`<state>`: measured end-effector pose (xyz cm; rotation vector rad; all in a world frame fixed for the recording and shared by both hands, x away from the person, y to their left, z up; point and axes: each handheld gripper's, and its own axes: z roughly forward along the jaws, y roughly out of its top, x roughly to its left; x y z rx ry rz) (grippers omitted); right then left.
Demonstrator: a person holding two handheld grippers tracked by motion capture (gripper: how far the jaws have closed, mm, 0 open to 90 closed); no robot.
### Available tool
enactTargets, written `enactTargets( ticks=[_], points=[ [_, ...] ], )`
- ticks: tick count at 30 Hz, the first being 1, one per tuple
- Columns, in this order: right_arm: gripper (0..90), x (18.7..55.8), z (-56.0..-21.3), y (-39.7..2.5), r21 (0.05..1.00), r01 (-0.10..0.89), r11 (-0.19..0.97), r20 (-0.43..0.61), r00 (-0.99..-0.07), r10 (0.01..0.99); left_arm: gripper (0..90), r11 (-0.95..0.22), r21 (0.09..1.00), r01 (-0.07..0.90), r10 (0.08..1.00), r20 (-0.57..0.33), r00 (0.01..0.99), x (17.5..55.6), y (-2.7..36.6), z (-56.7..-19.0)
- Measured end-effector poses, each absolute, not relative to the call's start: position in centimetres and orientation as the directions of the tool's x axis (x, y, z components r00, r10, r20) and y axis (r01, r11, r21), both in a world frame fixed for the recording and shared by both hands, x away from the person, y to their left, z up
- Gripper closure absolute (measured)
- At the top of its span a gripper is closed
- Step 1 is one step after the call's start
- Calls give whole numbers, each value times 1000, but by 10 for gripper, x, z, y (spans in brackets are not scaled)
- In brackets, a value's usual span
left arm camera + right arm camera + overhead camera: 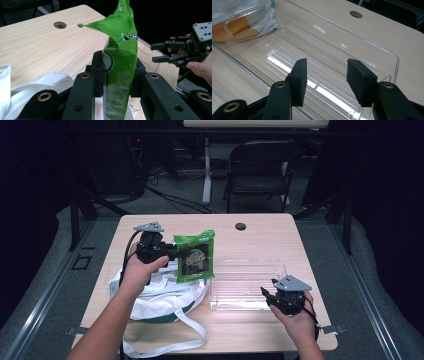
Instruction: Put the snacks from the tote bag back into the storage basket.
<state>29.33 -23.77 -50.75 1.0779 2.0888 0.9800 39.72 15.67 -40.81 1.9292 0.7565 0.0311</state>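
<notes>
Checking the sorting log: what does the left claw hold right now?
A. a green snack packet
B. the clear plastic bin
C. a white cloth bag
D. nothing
A: the left claw is clamped on the edge of the green snack packet, lifted above the white bag, beside the clear bin.

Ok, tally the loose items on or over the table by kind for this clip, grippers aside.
Green snack packet, clamped in the left gripper: 1
Clear plastic bin, nothing in it, right gripper open at its near edge: 1
White cloth bag: 1
Total: 3
</notes>
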Motion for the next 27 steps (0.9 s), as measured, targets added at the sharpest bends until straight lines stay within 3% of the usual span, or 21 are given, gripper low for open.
enactTargets(
  ticks=[27],
  points=[
    [572, 304, -481, -224, 801, 393, 452, -168, -577, 799, 721, -308, 822, 479, 501, -288, 816, 399, 141, -407]
  ],
)
